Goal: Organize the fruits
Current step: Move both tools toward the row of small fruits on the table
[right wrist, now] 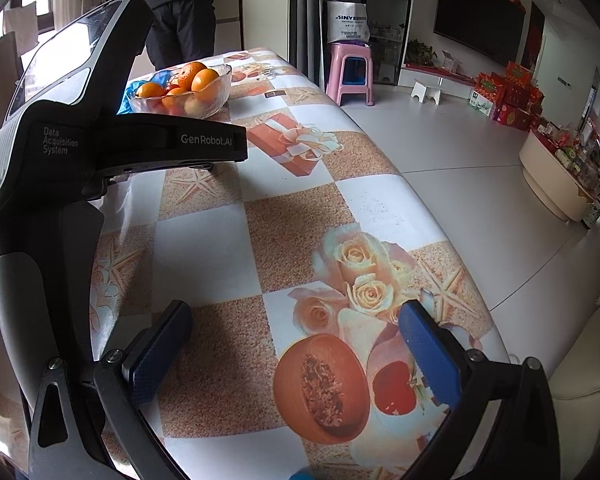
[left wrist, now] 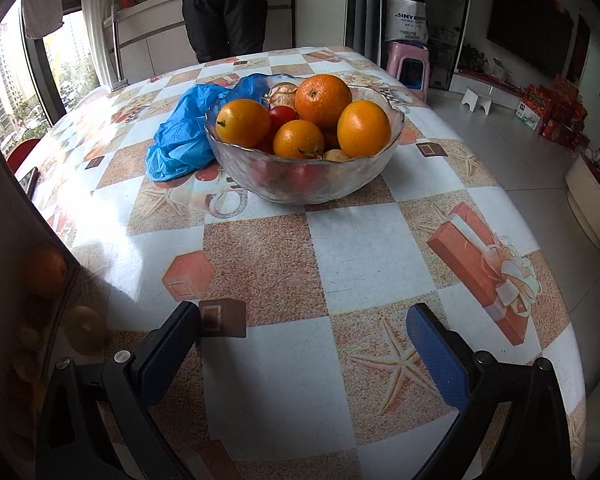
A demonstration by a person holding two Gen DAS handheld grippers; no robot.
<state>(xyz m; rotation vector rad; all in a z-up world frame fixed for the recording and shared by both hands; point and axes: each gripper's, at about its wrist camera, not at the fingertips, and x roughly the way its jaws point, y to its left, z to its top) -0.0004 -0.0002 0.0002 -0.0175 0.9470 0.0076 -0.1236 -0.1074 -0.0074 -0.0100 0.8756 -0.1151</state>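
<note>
A glass bowl point(left wrist: 304, 176) is seen standing on the desk point(left wrist: 364, 248), toward its far end, on a checked tablecloth printed with gift boxes and starfish. Four oranges point(left wrist: 323, 99) are piled in the bowl, with a red tomato point(left wrist: 283, 116) lodged between them; a pale, partly hidden fruit is noted at the back and another low at the front rim, neither identifiable. A crumpled blue plastic bag point(left wrist: 184, 136) is found touching the bowl's left side.

The left gripper point(left wrist: 302, 344) is held low over the near part of the desk, well apart from the bowl; its jaws are spread wide and nothing is held between them. The right gripper point(right wrist: 296, 340) is likewise spread wide and empty, positioned over the rose print near the desk's right edge. In the right wrist view the left gripper's body is seen at left, between camera and bowl.

A pink stool point(left wrist: 410, 66) is noted on the floor beyond the desk.
</note>
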